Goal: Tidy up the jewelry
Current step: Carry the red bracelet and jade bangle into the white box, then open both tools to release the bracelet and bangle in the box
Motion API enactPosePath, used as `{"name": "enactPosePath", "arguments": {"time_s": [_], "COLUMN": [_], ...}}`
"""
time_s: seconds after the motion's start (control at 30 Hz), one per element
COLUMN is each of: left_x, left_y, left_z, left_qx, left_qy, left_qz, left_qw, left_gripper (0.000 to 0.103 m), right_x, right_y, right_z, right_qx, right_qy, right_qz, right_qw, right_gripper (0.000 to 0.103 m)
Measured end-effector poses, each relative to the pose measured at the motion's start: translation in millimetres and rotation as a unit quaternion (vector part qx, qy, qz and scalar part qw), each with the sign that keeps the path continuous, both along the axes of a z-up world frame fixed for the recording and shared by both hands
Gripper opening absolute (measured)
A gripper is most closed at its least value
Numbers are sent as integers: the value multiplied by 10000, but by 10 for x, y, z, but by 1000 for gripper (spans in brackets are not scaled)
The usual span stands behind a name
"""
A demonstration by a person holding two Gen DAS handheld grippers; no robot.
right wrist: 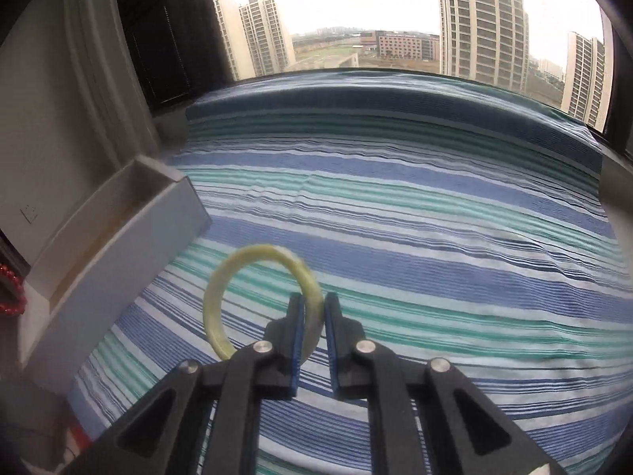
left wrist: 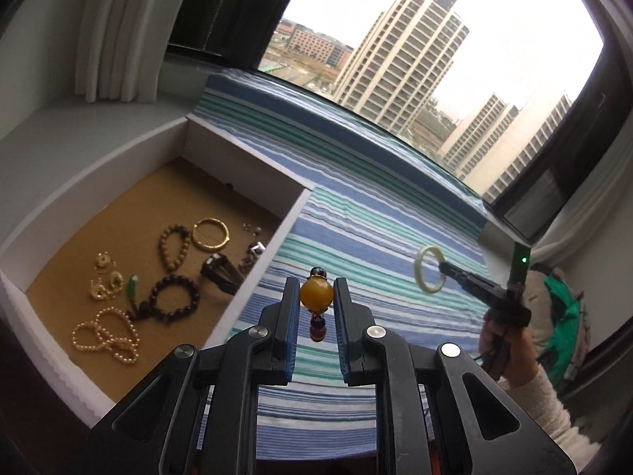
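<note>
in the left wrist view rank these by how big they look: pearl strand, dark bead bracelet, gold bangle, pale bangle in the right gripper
1. pearl strand, the widest spread
2. dark bead bracelet
3. gold bangle and pale bangle: these look about alike, and they lie at different distances from the camera, so I won't rank them.

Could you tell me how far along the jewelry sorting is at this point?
Mostly done: the white box already holds bead bracelets, a gold bangle, a pearl strand and earrings. In hand: the left gripper is shut on an amber bead piece, and the right gripper is shut on a pale bangle. Left: these two; the striped cloth shows no other jewelry.
</note>
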State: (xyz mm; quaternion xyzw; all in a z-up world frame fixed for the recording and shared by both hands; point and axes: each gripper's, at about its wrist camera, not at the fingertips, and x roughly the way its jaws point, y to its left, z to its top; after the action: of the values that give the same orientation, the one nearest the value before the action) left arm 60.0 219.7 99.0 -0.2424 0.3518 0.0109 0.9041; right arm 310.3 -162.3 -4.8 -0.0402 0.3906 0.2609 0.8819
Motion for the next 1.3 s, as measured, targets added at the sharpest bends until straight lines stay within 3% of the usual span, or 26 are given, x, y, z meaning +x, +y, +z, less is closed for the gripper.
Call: {"name": "enactPosePath", "arguments": {"time_s": [0.17, 0.37, 0.57, 0.77, 0.8, 0.83, 0.87, 0.9, 0.93, 0.97, 1.0, 1.1, 1.3], "left_x": [-206, -199, -193, -196, -200, -215, -234, -245, -258, -271, -267, -271, -251], "left_y": [684, 1152, 1287, 1240, 1228, 1200, 1165, 1124, 1072, 1006, 958, 775, 595], "left_z": [-335, -953, -1328, -1461, -1460, -1454, -1442, -1416, -1376, -1326, -1280, -1144, -1042], "left_qx": [155, 55, 63, 308, 354, 425, 527, 666, 850, 1070, 1303, 1867, 2296], "left_qy": [370, 989, 1296, 1540, 1546, 1537, 1532, 1518, 1471, 1403, 1350, 1244, 1299], "left_qz": [832, 1254, 1433, 1524, 1557, 1604, 1656, 1738, 1835, 1922, 2001, 2253, 2528], "left_qw": [9957, 9871, 9811, 9758, 9750, 9741, 9728, 9707, 9682, 9654, 9616, 9481, 9309], "left_gripper": [15, 15, 15, 16, 20, 25, 44, 66, 74, 85, 95, 102, 102], "right_x": [-247, -675, -1141, -1500, -1497, -1492, -1481, -1460, -1422, -1392, -1365, -1322, -1235], "right_y": [1139, 2594, 3713, 4075, 4118, 4097, 4069, 4035, 3976, 3912, 3841, 3713, 3451], "right_z": [394, 321, -188, -696, -748, -736, -697, -647, -589, -520, -448, -295, -142], "right_qx": [408, 421, -389, -1445, -1557, -1595, -1623, -1624, -1573, -1498, -1422, -1296, -975], "right_qy": [-20, 287, 602, 731, 767, 690, 546, 442, 387, 333, 253, -24, -211], "right_qz": [1109, 2342, 3322, 3884, 3918, 3867, 3800, 3758, 3705, 3632, 3562, 3336, 2853], "right_qw": [9930, 9709, 9405, 9072, 9035, 9057, 9090, 9113, 9146, 9190, 9232, 9338, 9532], "right_gripper": [11, 11, 11, 13, 14, 14, 17, 27, 34, 50, 59, 68, 72]}}
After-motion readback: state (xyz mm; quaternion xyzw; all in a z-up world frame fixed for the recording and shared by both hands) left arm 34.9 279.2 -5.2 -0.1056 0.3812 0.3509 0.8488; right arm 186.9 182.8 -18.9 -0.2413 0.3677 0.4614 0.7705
